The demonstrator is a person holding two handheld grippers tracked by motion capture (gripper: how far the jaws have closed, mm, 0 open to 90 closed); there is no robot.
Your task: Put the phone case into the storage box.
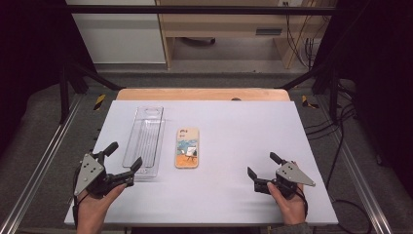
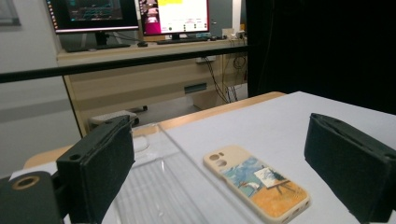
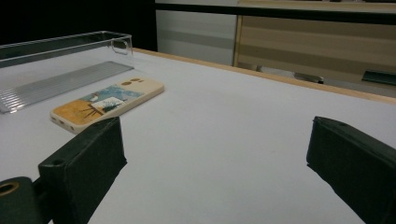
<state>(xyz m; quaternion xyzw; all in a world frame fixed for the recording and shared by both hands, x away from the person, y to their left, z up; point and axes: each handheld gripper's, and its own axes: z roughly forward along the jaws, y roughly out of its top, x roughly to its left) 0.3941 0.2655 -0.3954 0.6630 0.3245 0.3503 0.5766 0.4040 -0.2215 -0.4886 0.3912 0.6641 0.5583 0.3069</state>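
A phone case (image 1: 187,147) printed with a blue and orange painting lies face down near the middle of the white table (image 1: 243,122). Just left of it stands a long clear plastic tray (image 1: 144,141). My left gripper (image 1: 125,155) is open at the tray's near end, nothing between its jaws. In the left gripper view the gripper (image 2: 222,135) looks over the tray (image 2: 159,186) and the case (image 2: 257,184). My right gripper (image 1: 262,164) is open over bare table at the front right. In the right gripper view, the gripper (image 3: 217,140) has the case (image 3: 107,100) and tray (image 3: 60,79) farther off to the left.
A wooden strip (image 1: 202,94) runs along the table's far edge. Metal rails (image 1: 44,156) flank the table on both sides. Beyond it stand a wooden desk (image 2: 140,79) with monitors (image 2: 173,16) and black frame bars.
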